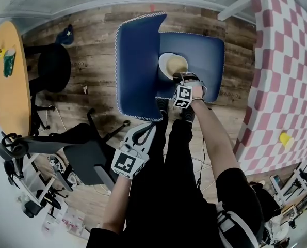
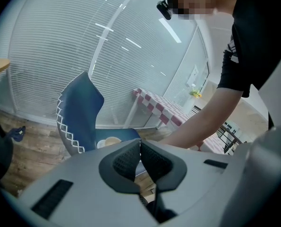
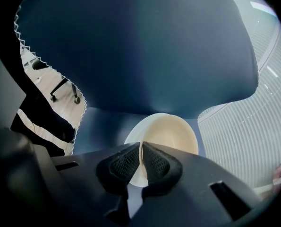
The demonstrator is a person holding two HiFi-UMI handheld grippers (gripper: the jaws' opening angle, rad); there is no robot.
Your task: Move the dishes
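A cream bowl sits on the seat of a blue chair, close to the backrest. My right gripper reaches down to the bowl's near edge. In the right gripper view its jaws are shut on the rim of the bowl, which shows as a thin edge between the pads. My left gripper hangs low beside the person's legs, away from the chair, shut with nothing between its pads. In the left gripper view, the bowl is small on the chair seat beyond it.
The chair's tall blue backrest stands left of the bowl. A red-and-white chequered table with a yellow object is at the right. At the left are a round wooden table and black office chairs.
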